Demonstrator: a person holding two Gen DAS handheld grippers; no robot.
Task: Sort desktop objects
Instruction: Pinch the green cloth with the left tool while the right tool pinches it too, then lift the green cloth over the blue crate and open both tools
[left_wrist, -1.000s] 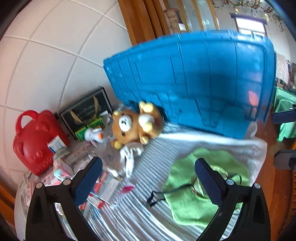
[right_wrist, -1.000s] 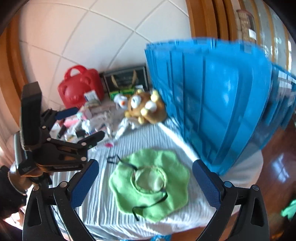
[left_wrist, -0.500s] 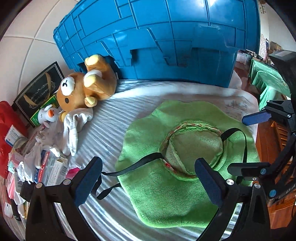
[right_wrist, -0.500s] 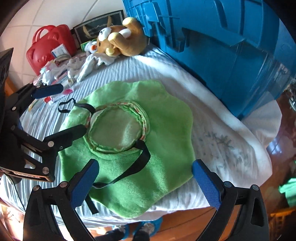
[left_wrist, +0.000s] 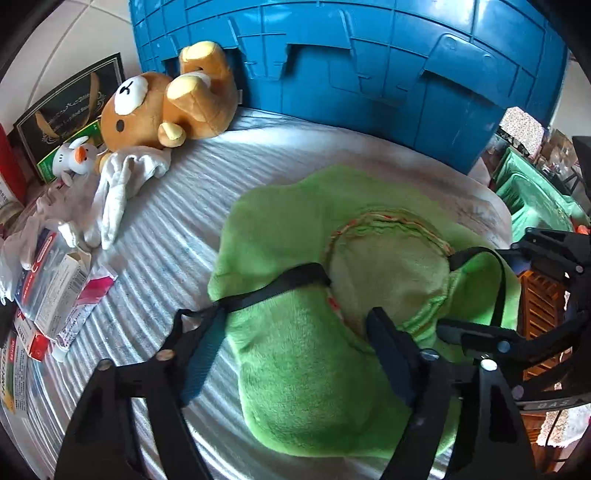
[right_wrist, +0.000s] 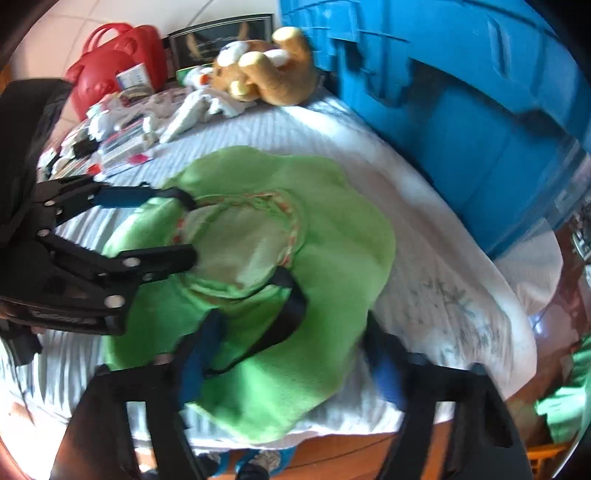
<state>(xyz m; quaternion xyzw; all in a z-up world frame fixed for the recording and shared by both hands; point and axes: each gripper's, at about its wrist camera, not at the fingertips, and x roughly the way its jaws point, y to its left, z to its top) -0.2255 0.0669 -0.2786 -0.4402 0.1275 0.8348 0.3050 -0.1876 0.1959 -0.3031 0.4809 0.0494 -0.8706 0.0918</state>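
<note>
Two grippers are down on the green fleece hat (left_wrist: 295, 229), which lies brim-up on the white striped cloth (left_wrist: 192, 192) covering the table. Your left gripper (left_wrist: 295, 343) has its jaws apart, straddling the near fold of the brim; one finger (left_wrist: 201, 354) rests on the cloth by the black chin strap (left_wrist: 273, 288), the other presses into the fleece beside the crown opening. Your right gripper (right_wrist: 291, 365) is also spread wide around the hat's near edge, its fingers on either side of the fabric; I cannot tell whether they are touching it, as that view is blurred. Behind the hat stands the big blue plastic crate (left_wrist: 369, 62), with a brown teddy bear (left_wrist: 166, 103) leaning against it, touching. A white cloth glove (left_wrist: 114, 188) lies just beside the bear.
</note>
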